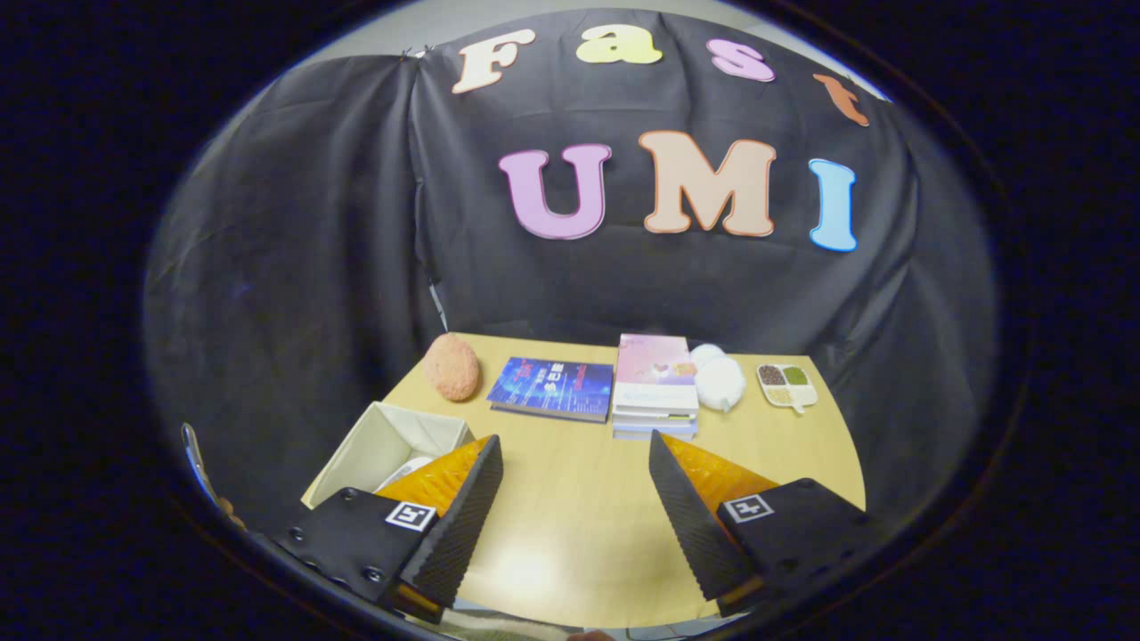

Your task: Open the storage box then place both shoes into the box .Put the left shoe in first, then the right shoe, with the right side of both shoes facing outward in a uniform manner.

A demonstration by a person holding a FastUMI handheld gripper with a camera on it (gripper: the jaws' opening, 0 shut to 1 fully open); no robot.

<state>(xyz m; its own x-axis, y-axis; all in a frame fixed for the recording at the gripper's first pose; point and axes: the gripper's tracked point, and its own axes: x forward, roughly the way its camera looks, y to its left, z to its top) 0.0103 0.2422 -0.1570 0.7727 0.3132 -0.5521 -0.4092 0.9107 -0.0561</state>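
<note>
My gripper hangs open above the wooden table, with bare tabletop between its fingers. An open beige storage box stands at the table's left edge, just left of my left finger. Something white lies inside the box, mostly hidden behind that finger; I cannot tell what it is. My right finger is over the table's right half.
Along the back of the table lie a pinkish round cushion, a blue book, a stack of books with a pink cover, a white plush ball and a small tray of grains. Black cloth walls surround the table.
</note>
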